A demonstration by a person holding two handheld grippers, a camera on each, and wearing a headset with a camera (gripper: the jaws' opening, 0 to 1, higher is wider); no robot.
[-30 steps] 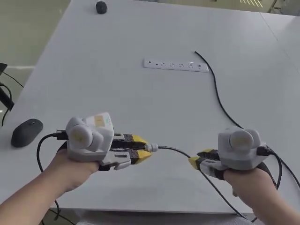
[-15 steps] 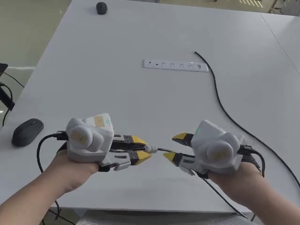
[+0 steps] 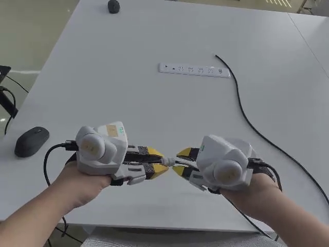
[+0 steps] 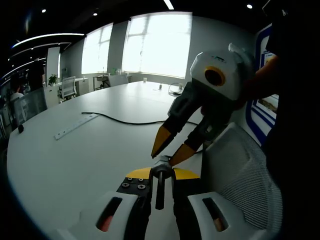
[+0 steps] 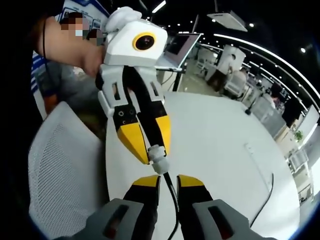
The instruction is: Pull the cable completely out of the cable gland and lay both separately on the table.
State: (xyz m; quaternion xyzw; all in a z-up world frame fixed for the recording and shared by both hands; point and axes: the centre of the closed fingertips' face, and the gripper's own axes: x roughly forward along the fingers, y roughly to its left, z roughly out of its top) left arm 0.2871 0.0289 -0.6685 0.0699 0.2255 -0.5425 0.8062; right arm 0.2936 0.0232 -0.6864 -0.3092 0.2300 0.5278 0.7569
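Note:
My left gripper (image 3: 158, 163) is shut on the small grey cable gland (image 3: 166, 161), holding it level above the table's front edge. A thin black cable (image 5: 171, 192) leaves the gland and runs between my right gripper's yellow fingertips (image 5: 148, 181). My right gripper (image 3: 181, 162) faces the left one tip to tip, open, its jaws straddling the cable just beside the gland without closing on it. In the left gripper view the gland (image 4: 161, 168) sits between my own jaws, with the right gripper (image 4: 172, 148) spread open just beyond it. The cable (image 3: 245, 218) trails down past the right hand.
A white power strip (image 3: 194, 70) lies at mid-table, its black cord (image 3: 247, 119) curving toward the right edge. A black mouse (image 3: 32, 141) sits at the left and a small dark object (image 3: 113, 6) at the far end. A white mesh chair (image 4: 240, 175) stands below the grippers.
My right gripper has let its jaws open and slid left along the cable until its tips reach the gland. The left gripper has held still with the gland.

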